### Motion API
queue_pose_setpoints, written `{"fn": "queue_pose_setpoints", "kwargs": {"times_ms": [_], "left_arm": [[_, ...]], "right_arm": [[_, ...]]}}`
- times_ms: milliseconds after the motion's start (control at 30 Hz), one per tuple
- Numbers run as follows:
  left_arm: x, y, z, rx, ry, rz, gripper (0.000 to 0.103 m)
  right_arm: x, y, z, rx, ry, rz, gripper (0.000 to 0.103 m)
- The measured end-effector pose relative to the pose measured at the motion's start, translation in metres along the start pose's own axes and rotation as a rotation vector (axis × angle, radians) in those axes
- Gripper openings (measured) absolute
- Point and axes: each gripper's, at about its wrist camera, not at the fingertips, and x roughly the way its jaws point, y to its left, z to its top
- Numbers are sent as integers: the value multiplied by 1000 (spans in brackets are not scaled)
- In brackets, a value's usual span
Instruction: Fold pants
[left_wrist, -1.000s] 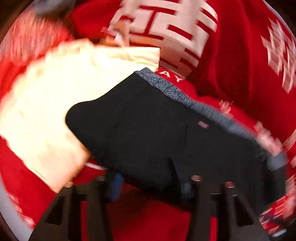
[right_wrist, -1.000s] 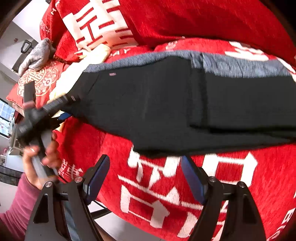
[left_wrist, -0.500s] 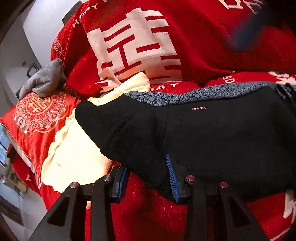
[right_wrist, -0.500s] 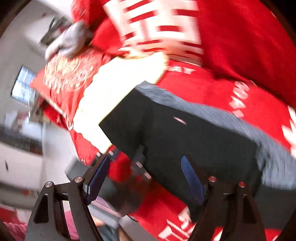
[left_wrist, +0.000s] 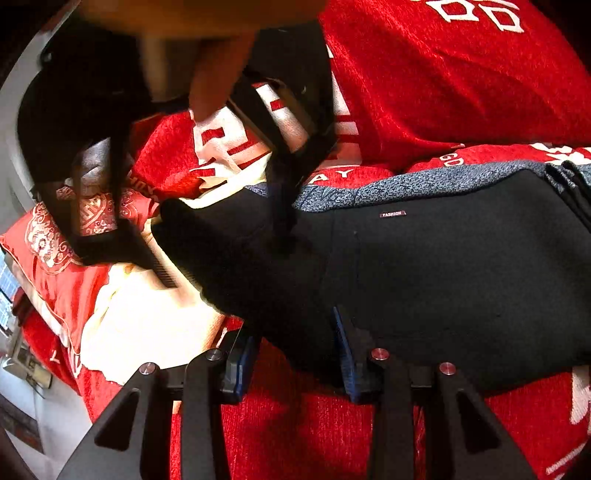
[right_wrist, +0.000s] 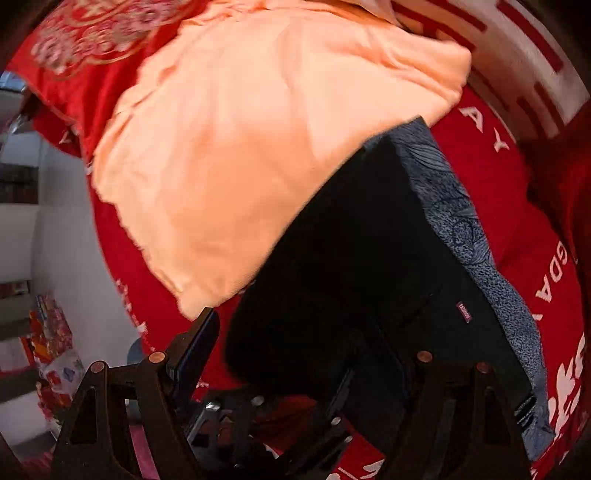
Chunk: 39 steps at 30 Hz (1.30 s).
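Observation:
Black pants (left_wrist: 443, 277) with a grey patterned side stripe (left_wrist: 406, 184) lie across a red blanket (left_wrist: 461, 92). My left gripper (left_wrist: 293, 332) sits at their near edge, shut on a fold of the black cloth. My right gripper (left_wrist: 225, 258) comes down from above at the pants' left end, one finger (left_wrist: 162, 269) on the cream cloth, the other (left_wrist: 284, 236) on the pants. In the right wrist view the pants' end (right_wrist: 332, 277) lies between the closing jaws of the right gripper (right_wrist: 291, 332); the left pad (right_wrist: 199, 339) stands clear of the cloth.
A cream cloth (right_wrist: 258, 147) lies under and beside the pants' left end. A red embroidered cushion (left_wrist: 48, 236) sits at the far left by the bed's edge. A hand (left_wrist: 214, 74) shows at the top. Floor and clutter (right_wrist: 48, 350) lie beyond the edge.
My right gripper has swung left along the pants to their end and now points down over it, jaws narrower. My left gripper rolled level early on, then kept still with the fold.

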Motion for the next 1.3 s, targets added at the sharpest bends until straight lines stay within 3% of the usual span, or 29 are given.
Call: {"fn": "queue_pose_setpoints", "kwargs": {"times_ms": [33,67,200,400,533,633,800,1033,1167,1300], "left_arm": [[-1,1,0,-4,3,-9,40],[-5,1,1,0,-12,-11,40],[-26,-2,7,12,-66,-6,40],[-80,-9,24,24,-164,-51,40],[-123,-28,39,70,-256,-121,40],[-155,-53,53,128,-313,-222,40],[-184,-107,69,226,-359,-325,40],[-204,-191,66,397,-355,-398,40],[-200,-238,52,506,-309,-425,40],[-189,-259,43,579,-227,-462,40]], "right_arm": [[-3,-6,-2,29,-10,19,27],[-6,-10,-4,43,-23,31,25],[-34,-17,-25,14,-134,70,23],[-89,-61,-75,53,-335,269,23],[-129,-92,-128,76,-478,359,23],[-153,-124,-174,121,-576,405,23],[-176,-188,-258,230,-725,452,23],[-152,-286,-364,429,-862,546,23],[-114,-340,-409,557,-872,592,23],[-69,-369,-427,651,-847,607,23]]}}
